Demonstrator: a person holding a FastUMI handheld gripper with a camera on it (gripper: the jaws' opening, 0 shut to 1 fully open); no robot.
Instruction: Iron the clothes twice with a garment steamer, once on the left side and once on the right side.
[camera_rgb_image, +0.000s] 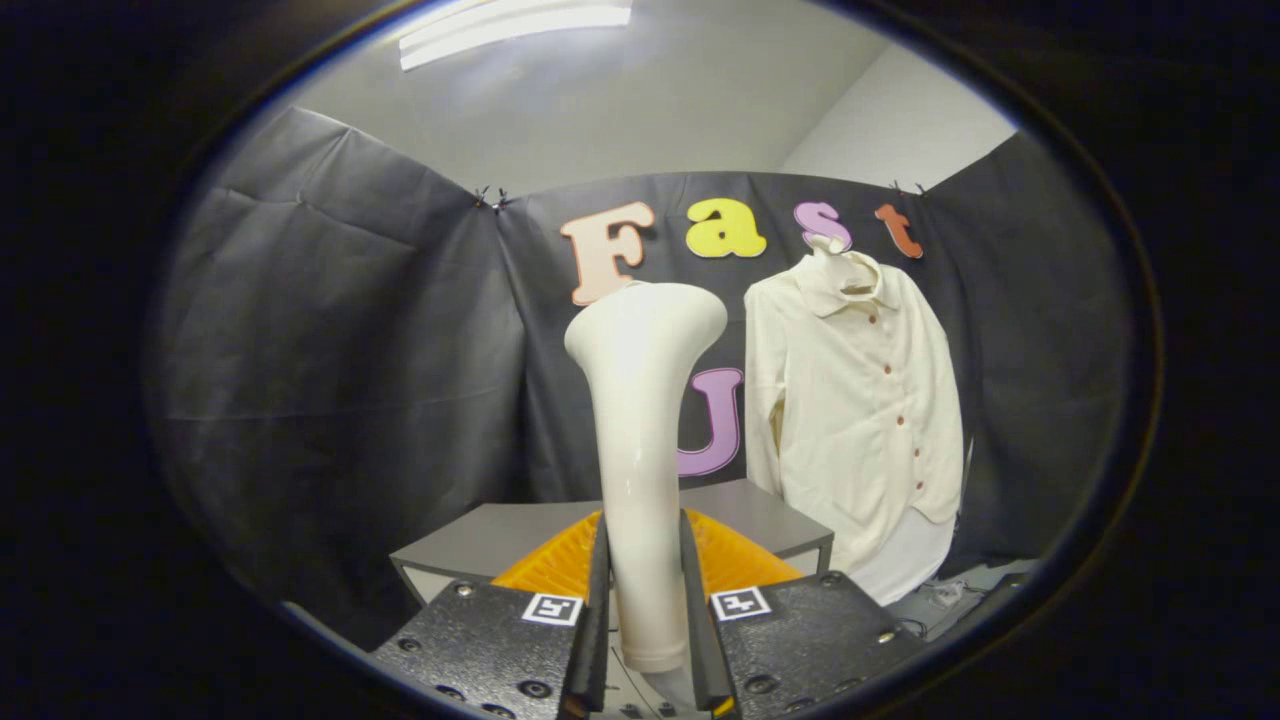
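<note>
Clamped between my two fingers (612, 590), the garment steamer (640, 440) stands upright right in front of me: both fingers press on its slim handle, one on each side, and its flared head rises well above them. So my gripper (645, 600) is closed on the tool and carrying it.

Beyond the steamer and off to its right hangs the cream shirt (860, 410), buttoned down the front, on a hanger against the dark cloth wall (340, 350). The steamer head is well apart from the fabric; nothing touches it yet.

Below and behind my fingers sits something orange and ribbed (735, 560) on a grey table (480, 535); I cannot tell what it is.

By my reckoning the pick-up is done, and both passes, left side and right side, are still ahead of me. I'd need to close on the shirt first.
</note>
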